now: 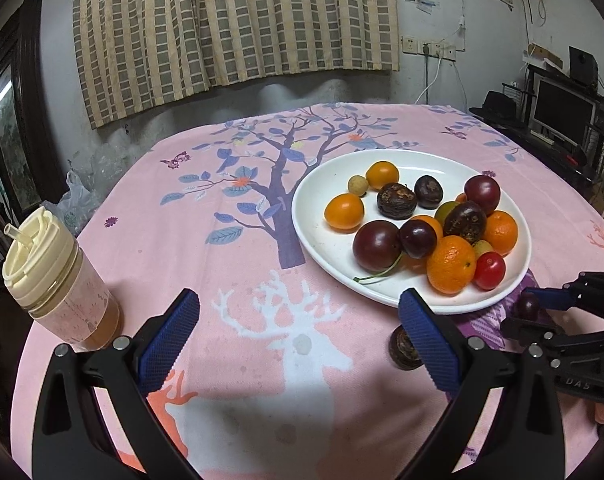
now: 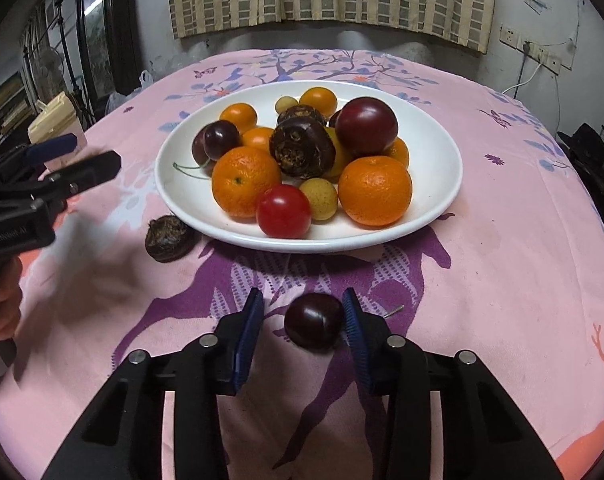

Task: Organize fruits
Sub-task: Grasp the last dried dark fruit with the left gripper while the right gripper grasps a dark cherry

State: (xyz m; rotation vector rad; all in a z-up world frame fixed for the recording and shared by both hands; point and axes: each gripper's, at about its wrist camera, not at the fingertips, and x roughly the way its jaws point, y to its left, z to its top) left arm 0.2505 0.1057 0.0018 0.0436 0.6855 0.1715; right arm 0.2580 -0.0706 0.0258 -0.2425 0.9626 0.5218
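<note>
We've got the right gripper (image 2: 303,320) low over the pink tablecloth (image 2: 501,260), jaws apart w/ a dark cherry (image 2: 313,326) sitting between them. The right pad looks to be touching the cherry, or nearly; the left pad is clear of it, w/ a gap, so nothing is clamped. The cherry's stem pokes out to the right past the right pad. It lies on the purple deer print, near side of the white plate (image 2: 441,184) and apart from it.

The left gripper (image 1: 298,336) is wide open, nothing btwn the fingers, hovering over the white deer print. Just beside its right finger, partly hidden behind the pad, is a dark brown water chestnut (image 1: 401,350); it rests on the cloth just off the plate's near-left rim, not on the plate.

On the plate we see the pile: two mandarins at the near side, a red cherry tomato (image 2: 284,211) btwn them at the front, small yellowish round fruits, dark plums, more water chestnuts, small orange tomatoes toward the far side.

Far left on the table, a cup w/ cream lid (image 1: 58,280) holding brownish liquid. Checked curtain (image 1: 238,20) hangs on the far wall.
</note>
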